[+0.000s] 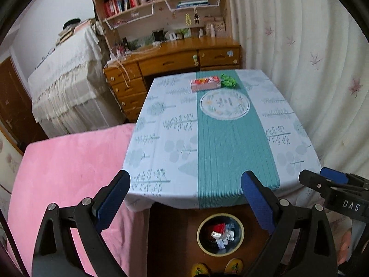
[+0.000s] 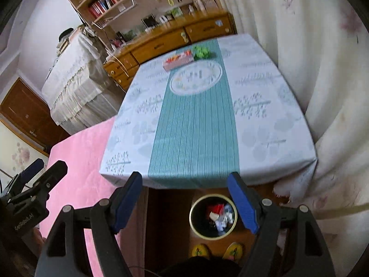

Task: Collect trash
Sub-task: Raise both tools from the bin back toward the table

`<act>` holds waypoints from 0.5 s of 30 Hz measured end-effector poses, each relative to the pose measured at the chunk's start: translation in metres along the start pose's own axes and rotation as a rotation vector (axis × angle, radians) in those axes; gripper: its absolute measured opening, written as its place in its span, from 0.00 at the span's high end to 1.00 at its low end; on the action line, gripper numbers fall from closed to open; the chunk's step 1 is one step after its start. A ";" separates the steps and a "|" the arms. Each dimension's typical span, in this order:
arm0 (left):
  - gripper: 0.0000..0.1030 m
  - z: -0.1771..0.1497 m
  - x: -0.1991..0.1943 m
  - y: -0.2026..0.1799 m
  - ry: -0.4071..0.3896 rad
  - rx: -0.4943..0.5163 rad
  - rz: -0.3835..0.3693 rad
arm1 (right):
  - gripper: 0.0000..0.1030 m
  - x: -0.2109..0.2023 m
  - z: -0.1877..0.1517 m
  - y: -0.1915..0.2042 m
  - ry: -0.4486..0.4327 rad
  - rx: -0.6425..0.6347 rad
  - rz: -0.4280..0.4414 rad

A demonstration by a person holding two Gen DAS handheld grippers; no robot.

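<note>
Left wrist view: left gripper (image 1: 185, 190) released, fingers wide apart, nothing between them, raised above the near edge of the table (image 1: 161, 143). Trash bin (image 1: 220, 234) on the floor below that edge, wrappers inside. Right wrist view: right gripper (image 2: 184, 192) likewise released and bare, above the same bin (image 2: 213, 217). Box (image 2: 178, 59) and green item (image 2: 201, 51) at the table's far end.

"DAS" stands on the right tool (image 1: 322, 180); "GenRobot.AI" stands on the left tool (image 2: 43, 168).
</note>
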State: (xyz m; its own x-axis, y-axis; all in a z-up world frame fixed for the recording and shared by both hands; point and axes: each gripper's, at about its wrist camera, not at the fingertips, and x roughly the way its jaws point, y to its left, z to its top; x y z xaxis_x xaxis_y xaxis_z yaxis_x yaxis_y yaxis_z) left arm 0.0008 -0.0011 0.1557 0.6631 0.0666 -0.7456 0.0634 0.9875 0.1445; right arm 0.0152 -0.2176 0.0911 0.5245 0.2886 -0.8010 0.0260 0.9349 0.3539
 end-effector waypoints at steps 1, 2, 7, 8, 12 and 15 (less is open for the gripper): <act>0.07 0.004 -0.004 -0.003 -0.014 0.009 0.005 | 0.25 -0.003 0.004 -0.002 -0.010 -0.003 -0.001; 0.07 0.007 -0.006 -0.005 -0.024 0.017 0.009 | 0.25 -0.004 0.006 -0.003 -0.015 -0.006 -0.001; 0.07 0.022 -0.010 -0.011 -0.054 0.042 0.035 | 0.25 -0.010 0.025 -0.007 -0.060 -0.042 -0.012; 0.07 0.026 -0.008 -0.011 -0.052 0.045 0.035 | 0.25 -0.012 0.027 -0.007 -0.067 -0.048 -0.014; 0.07 0.042 0.004 -0.011 -0.047 0.048 0.028 | 0.25 -0.011 0.044 -0.009 -0.102 -0.073 -0.023; 0.07 0.061 0.022 -0.009 -0.043 0.054 0.007 | 0.25 -0.006 0.057 -0.012 -0.112 -0.069 -0.027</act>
State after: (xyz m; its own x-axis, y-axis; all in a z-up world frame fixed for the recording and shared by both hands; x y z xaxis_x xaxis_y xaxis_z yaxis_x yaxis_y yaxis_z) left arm 0.0604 -0.0175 0.1779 0.6950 0.0663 -0.7160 0.0978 0.9778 0.1855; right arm 0.0602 -0.2421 0.1188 0.6162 0.2422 -0.7494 -0.0154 0.9551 0.2960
